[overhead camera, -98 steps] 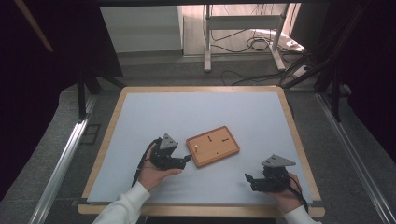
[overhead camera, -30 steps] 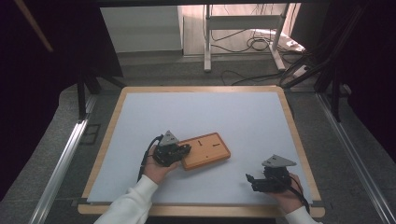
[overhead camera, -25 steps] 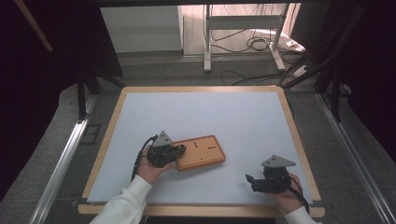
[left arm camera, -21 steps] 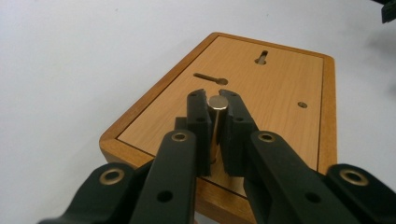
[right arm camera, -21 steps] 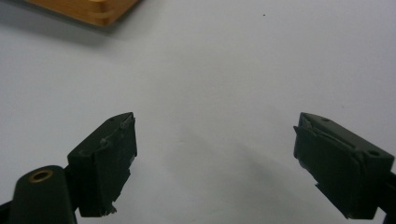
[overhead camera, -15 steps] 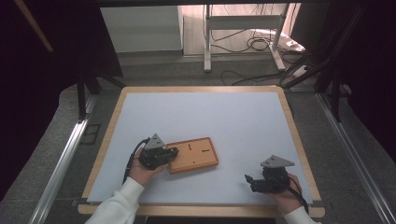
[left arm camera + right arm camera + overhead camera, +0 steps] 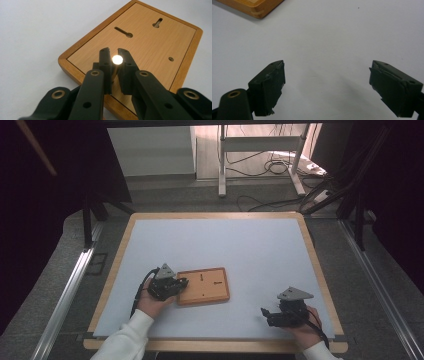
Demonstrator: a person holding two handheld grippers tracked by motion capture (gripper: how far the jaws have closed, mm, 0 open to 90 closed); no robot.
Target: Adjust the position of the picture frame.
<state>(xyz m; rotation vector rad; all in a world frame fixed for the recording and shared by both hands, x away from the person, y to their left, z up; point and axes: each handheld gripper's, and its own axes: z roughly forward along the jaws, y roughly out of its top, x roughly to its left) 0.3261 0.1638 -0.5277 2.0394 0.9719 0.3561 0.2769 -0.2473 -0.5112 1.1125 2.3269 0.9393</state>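
Note:
A flat wooden board (image 7: 205,286) with keyhole slots lies on the pale blue table mat (image 7: 225,240), near the front left. My left gripper (image 7: 179,283) reaches over the board's left edge. In the left gripper view its jaws (image 7: 114,52) are shut on a small shiny metal peg (image 7: 117,59) that stands on the board (image 7: 155,50). My right gripper (image 7: 265,314) rests at the front right, apart from the board. Its jaws (image 7: 327,72) stand wide open over bare mat, with a corner of the board (image 7: 254,6) at the top left of the right gripper view.
A wooden rim (image 7: 320,270) frames the mat. Metal rails (image 7: 70,290) run along both sides of the table. Beyond the far edge are a white stand (image 7: 260,150) and cables (image 7: 270,167) on the floor.
The left gripper has slid left and toward the front edge, and the board came with it and turned more square to the table. The right gripper has stayed put.

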